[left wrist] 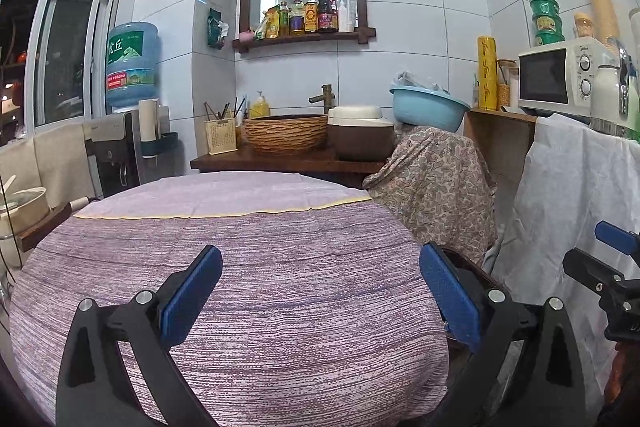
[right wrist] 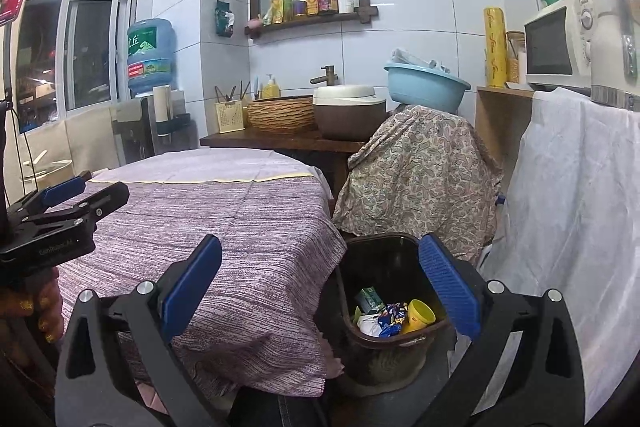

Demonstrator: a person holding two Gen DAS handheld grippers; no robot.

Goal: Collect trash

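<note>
Both claws, left (left wrist: pixel 320 291) and right (right wrist: pixel 320 291), gape apart and empty over the counter (left wrist: pixel 240 267), beside the trash-filled bin (right wrist: pixel 384 267).

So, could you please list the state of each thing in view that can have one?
left gripper: open, empty, over the table.
right gripper: open, empty.
trash bin: uncovered, holds wrappers and a yellow cup.
table: cloth-covered.
microwave: door shut.

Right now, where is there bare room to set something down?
The purple striped tablecloth is bare from its near edge to the yellow seam. The dark wooden counter behind is crowded by the woven basket basin and the brown pot. The dark trash bin holds wrappers.
</note>
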